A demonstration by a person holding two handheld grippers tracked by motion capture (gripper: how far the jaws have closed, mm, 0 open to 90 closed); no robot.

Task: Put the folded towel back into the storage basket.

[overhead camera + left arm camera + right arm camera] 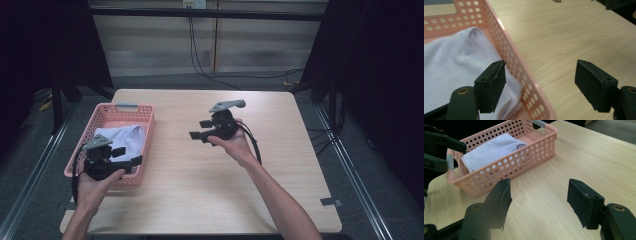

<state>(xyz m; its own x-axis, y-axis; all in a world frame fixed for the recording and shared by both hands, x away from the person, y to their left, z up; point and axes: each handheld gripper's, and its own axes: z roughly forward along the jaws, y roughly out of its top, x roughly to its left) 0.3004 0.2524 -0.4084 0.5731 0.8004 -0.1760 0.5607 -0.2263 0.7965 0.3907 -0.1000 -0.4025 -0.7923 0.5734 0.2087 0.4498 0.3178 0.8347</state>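
Both grippers spread, nothing held.
Left gripper [124, 155] jaws wide, straddling the near wall of the pink basket [145, 131], one jaw over the folded white cloth [125, 138] lying inside, not pinching it. Right gripper [201, 129] jaws apart over bare wooden table [280, 165], well apart from the basket.
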